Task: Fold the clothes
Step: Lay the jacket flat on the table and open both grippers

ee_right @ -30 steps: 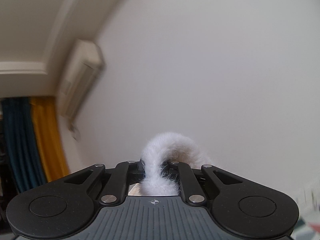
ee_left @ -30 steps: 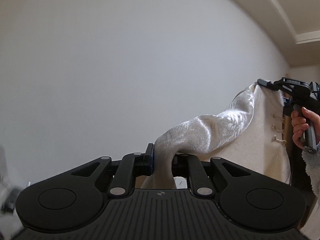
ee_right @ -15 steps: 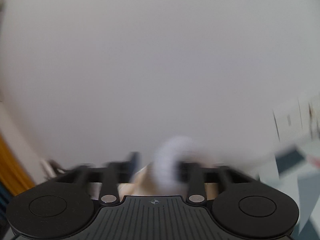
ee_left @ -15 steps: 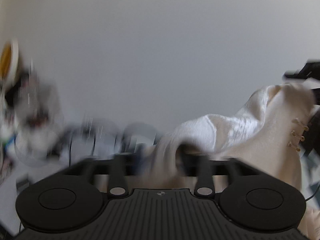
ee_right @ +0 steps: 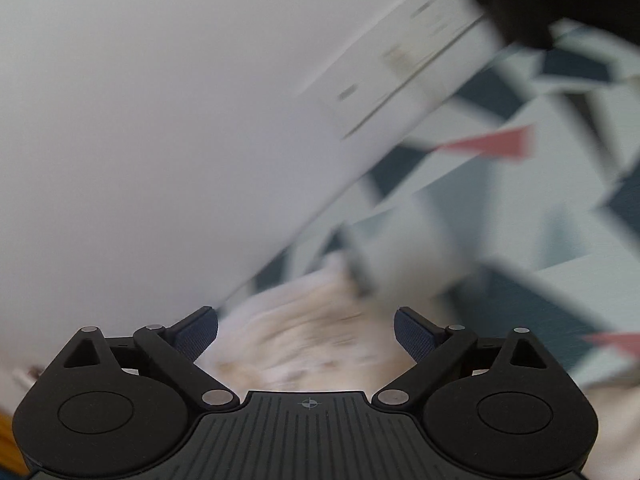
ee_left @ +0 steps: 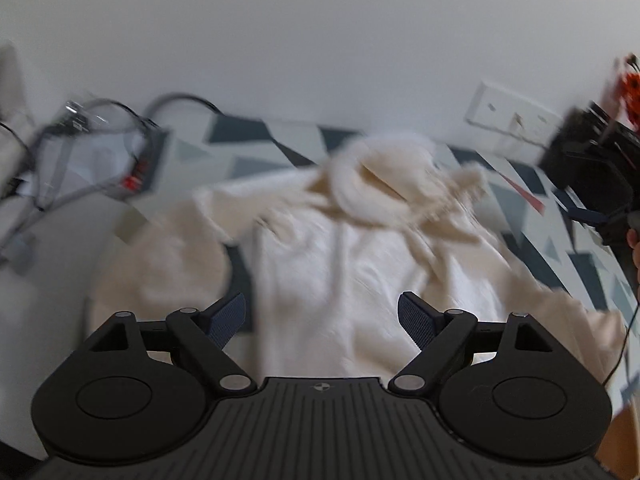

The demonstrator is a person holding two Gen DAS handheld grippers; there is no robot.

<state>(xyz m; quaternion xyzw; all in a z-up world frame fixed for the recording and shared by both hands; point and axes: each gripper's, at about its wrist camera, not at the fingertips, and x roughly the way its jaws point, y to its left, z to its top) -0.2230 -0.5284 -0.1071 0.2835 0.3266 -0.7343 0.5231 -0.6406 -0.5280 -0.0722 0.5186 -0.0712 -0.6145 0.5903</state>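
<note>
**Jaws spread, coat down**

Your left gripper (ee_left: 320, 316) has just been opening, nothing pinched; its view shows the whole cream coat (ee_left: 340, 264) on the patterned sheet (ee_left: 516, 184). Your right gripper (ee_right: 306, 330), likewise just opened and empty, catches only a blurred edge.

1. I read this as a room in a home, most likely a bedroom or living space rather than a lab or shop.
2. My working surface is a soft cover (ee_left: 520, 184) printed with dark blue, grey and red triangles, like a bedspread or a mat.
3. A plain white wall (ee_left: 320, 40) runs right behind it, with a white socket panel (ee_left: 516, 110) mounted low.
4. A cream hooded garment (ee_left: 340, 248) lies spread on the cover.
5. At my left sit loose grey cables (ee_left: 80, 152); blur hides what they join.
</note>
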